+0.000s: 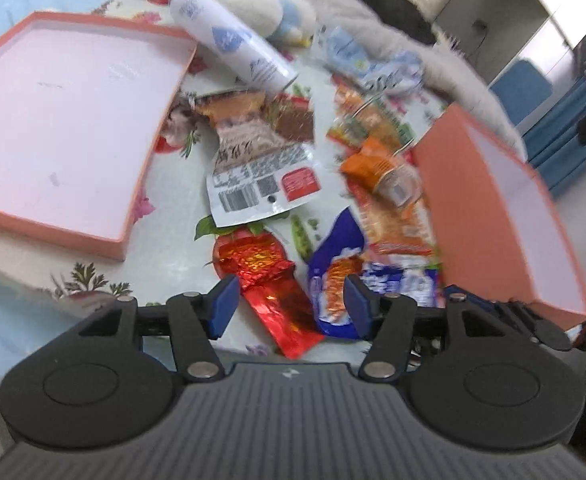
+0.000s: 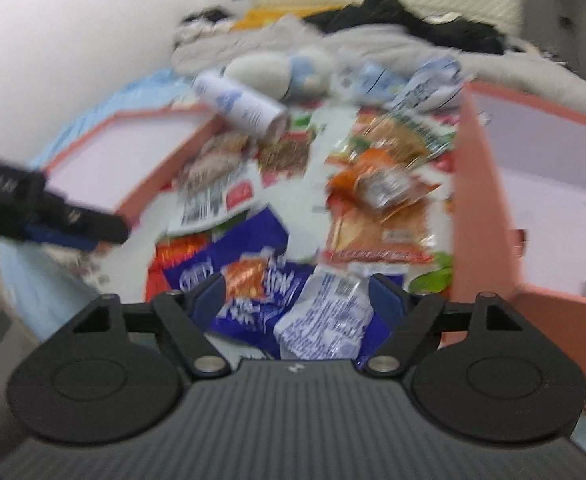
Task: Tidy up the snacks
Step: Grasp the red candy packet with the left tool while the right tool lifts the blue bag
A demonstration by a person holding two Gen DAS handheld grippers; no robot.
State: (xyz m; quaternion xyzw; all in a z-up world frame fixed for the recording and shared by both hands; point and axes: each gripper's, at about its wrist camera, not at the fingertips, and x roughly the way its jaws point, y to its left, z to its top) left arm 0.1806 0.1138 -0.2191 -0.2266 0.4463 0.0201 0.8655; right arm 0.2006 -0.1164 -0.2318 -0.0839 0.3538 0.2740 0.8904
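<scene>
Left gripper (image 1: 291, 306) wide, empty, over red foil packet (image 1: 271, 280); right gripper (image 2: 297, 300) wide, empty, above blue packet (image 2: 253, 280). Snacks strewn mid-table between shallow lid (image 1: 65, 120) and orange box (image 1: 505, 216). Hardly begun: box nearly bare, sorting mostly ahead.

Bright wrappers on a flowered cloth

The cloth (image 1: 173, 248) is white with red flowers; both boxes (image 1: 65, 120) (image 1: 489, 216) are salmon outside, pale lilac inside; packets are shiny red foil (image 1: 269, 280), blue (image 1: 333, 280), orange (image 1: 377, 164).
</scene>
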